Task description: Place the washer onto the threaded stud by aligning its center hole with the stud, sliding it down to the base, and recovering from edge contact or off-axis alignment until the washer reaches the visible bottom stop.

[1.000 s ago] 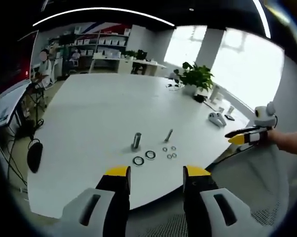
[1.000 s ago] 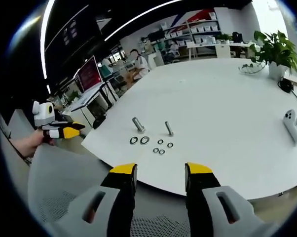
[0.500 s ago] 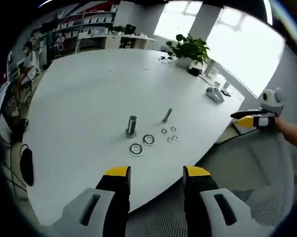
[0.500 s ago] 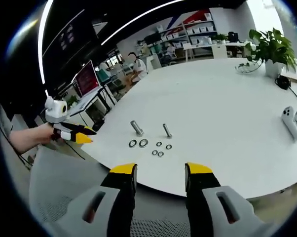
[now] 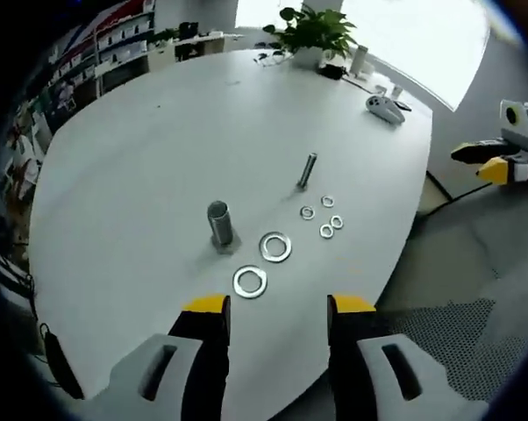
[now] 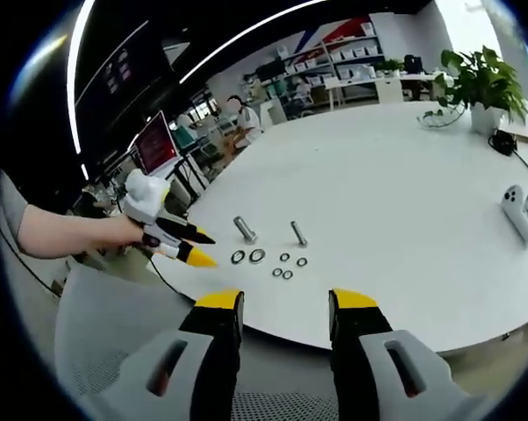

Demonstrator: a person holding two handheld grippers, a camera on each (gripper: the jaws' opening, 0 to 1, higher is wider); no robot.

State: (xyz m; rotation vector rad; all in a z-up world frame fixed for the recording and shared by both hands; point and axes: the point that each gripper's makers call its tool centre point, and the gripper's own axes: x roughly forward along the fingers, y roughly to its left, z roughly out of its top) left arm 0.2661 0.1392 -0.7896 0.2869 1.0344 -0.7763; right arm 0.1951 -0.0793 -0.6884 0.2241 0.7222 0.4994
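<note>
My left yellow-tipped gripper (image 5: 276,304) hung spread and empty just short of the nearest large flat steel washer (image 5: 249,281). Beyond it, the thick upright threaded stud (image 5: 218,222) stood bare on the white table (image 5: 141,149); nothing was threaded yet. My right gripper (image 6: 284,300), likewise spread, held nothing.

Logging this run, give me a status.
Left tool open, empty, over two large washers. Right tool open, off the table edge. Thick stud bare. Nothing blocking.
</note>
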